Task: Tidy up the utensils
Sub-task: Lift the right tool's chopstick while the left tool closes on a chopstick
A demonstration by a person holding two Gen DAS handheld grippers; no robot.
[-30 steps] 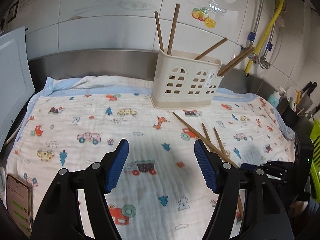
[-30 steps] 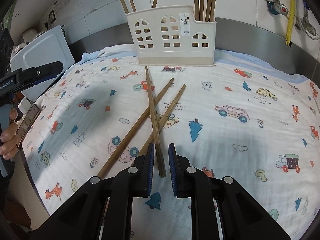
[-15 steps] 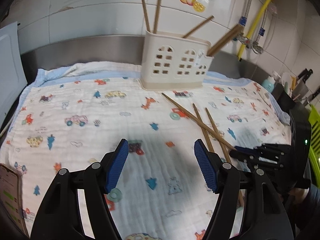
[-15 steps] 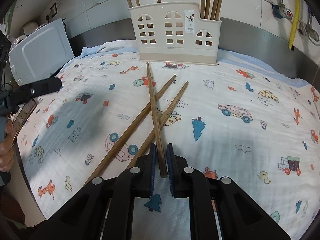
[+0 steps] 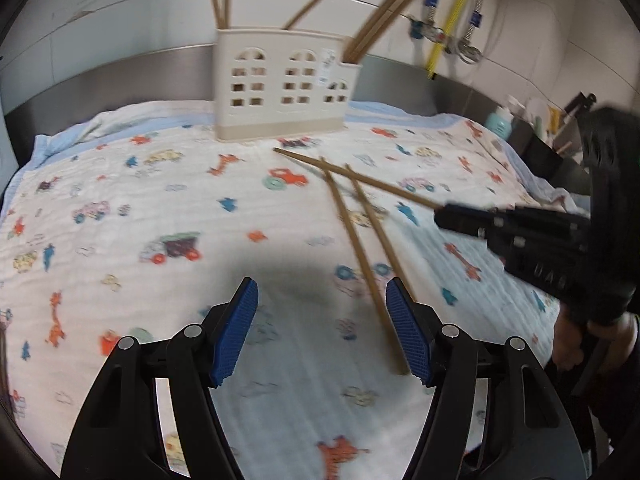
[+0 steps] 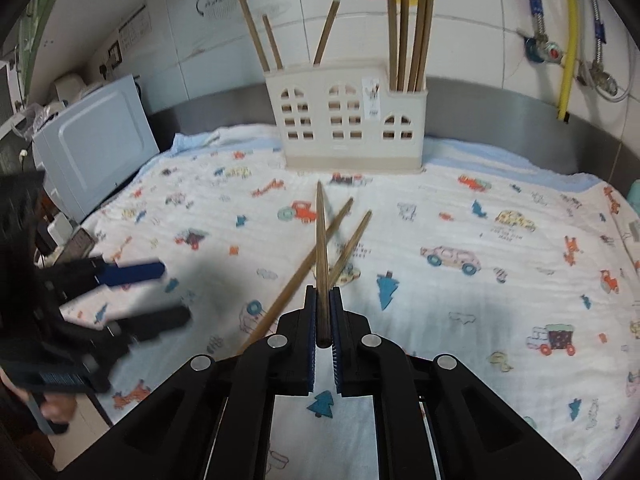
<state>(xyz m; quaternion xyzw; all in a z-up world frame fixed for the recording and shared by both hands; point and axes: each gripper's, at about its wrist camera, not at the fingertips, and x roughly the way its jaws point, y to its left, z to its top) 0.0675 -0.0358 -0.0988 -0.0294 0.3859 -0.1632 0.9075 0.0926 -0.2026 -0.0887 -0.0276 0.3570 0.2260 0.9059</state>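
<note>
A cream utensil holder (image 6: 352,120) with several brown chopsticks standing in it sits at the back of the printed cloth; it also shows in the left wrist view (image 5: 280,88). My right gripper (image 6: 323,312) is shut on one brown chopstick (image 6: 321,240), lifted and pointing toward the holder. Two more chopsticks (image 6: 340,240) lie crossed on the cloth beneath it. My left gripper (image 5: 322,324) is open and empty above the cloth, just left of the near ends of the two lying chopsticks (image 5: 360,248). The right gripper appears in the left view (image 5: 452,216), holding its chopstick (image 5: 360,178).
A white microwave (image 6: 96,140) stands at the left of the cloth. A steel backsplash, tiled wall and a yellow hose (image 6: 568,40) are behind. Bottles and knives (image 5: 500,120) crowd the right edge. A phone lies at the left edge.
My right gripper has lifted its chopstick off the cloth and raised its tip. My left gripper has moved right and forward, closer to the two lying chopsticks.
</note>
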